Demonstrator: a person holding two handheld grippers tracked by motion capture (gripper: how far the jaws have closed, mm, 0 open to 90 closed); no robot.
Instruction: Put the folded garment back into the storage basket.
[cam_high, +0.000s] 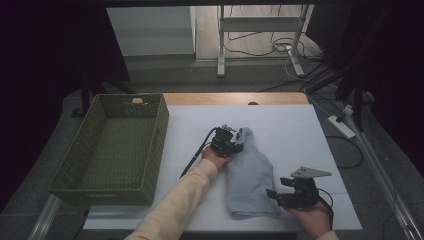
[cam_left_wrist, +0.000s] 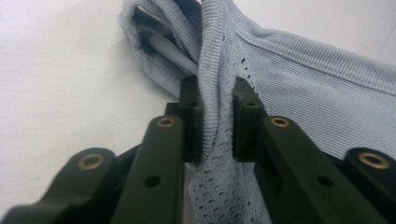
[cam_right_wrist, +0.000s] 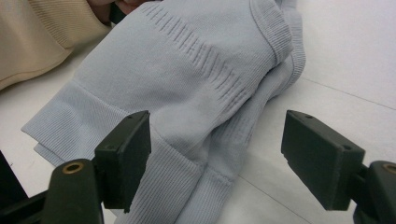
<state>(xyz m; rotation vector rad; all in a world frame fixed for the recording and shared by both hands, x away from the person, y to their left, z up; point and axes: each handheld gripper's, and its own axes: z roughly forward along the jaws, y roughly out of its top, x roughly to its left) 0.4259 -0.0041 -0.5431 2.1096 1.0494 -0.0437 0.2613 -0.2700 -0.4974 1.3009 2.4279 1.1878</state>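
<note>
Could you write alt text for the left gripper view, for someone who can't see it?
Seen from just behind it, the left tool pinches a ribbed edge of a pale blue knitted garment between its two black jaws. The rest of the garment lies bunched on a white table beyond.

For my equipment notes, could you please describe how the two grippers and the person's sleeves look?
Both grippers are black, with flat rectangular jaw pads and brass-coloured rivets. The left gripper trails a black cable; the right gripper carries a grey three-cornered plate. The sleeve is cream, ribbed knit.

A white table bears a green woven basket and a folded pale-blue garment
</note>
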